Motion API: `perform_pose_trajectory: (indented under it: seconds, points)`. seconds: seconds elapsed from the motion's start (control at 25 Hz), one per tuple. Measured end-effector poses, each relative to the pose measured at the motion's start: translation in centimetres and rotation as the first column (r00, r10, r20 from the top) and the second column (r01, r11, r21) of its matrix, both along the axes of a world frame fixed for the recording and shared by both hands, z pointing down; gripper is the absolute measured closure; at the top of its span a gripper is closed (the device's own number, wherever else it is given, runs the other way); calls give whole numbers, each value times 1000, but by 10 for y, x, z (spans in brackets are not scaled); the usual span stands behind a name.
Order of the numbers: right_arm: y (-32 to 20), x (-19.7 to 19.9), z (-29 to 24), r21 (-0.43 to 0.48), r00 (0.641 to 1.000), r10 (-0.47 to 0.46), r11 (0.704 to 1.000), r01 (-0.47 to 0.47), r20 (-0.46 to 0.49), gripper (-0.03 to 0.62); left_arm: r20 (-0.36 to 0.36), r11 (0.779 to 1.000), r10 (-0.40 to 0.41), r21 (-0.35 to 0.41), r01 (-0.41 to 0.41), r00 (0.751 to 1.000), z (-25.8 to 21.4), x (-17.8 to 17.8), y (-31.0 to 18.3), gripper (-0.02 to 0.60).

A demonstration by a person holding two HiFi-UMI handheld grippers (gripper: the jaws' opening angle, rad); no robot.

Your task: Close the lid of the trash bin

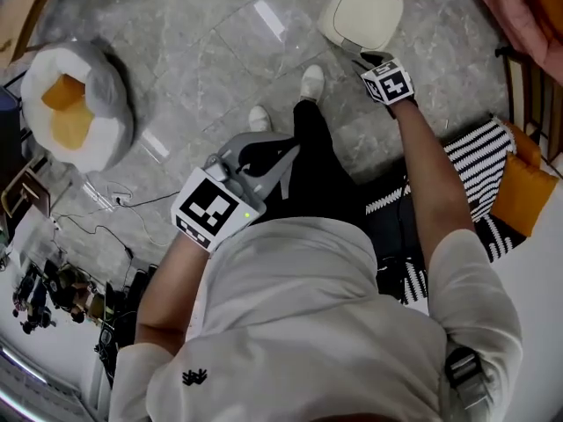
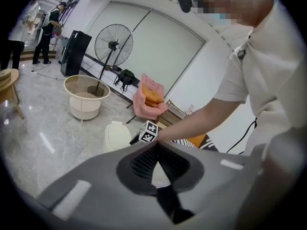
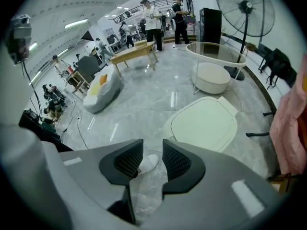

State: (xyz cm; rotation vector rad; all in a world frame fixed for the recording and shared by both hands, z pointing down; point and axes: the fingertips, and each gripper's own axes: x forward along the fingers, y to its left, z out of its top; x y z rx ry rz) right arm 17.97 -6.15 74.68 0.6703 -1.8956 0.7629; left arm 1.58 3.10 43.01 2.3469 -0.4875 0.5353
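Lid (image 3: 205,123) looks down already; right gripper (image 3: 152,152) hovers near it, jaws slightly apart and empty, left gripper (image 2: 156,146) pressed together; next, likely only a confirming press.

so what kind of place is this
Likely a big open indoor workspace or studio rather than a home: a wide polished stone floor, a tall standing fan, and several people around a table at the far end.
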Motion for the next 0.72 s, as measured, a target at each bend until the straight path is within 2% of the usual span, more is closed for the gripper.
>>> perform_pose_trajectory:
  seconds: [0.28, 0.44, 0.72]
  points:
    - [38, -25, -83, 121, 996, 55, 991, -63, 67, 482, -14, 995, 54, 82, -53, 998, -35, -17, 27, 525]
    - [67, -47, -131, 184, 992, 74, 979, -92, 102, 503, 3, 991, 79, 105, -79, 997, -43, -34, 46, 525]
    - [115, -76, -216, 292, 980, 117, 943, -161, 161, 526, 12, 976, 134, 174, -134, 991, -63, -54, 72, 525]
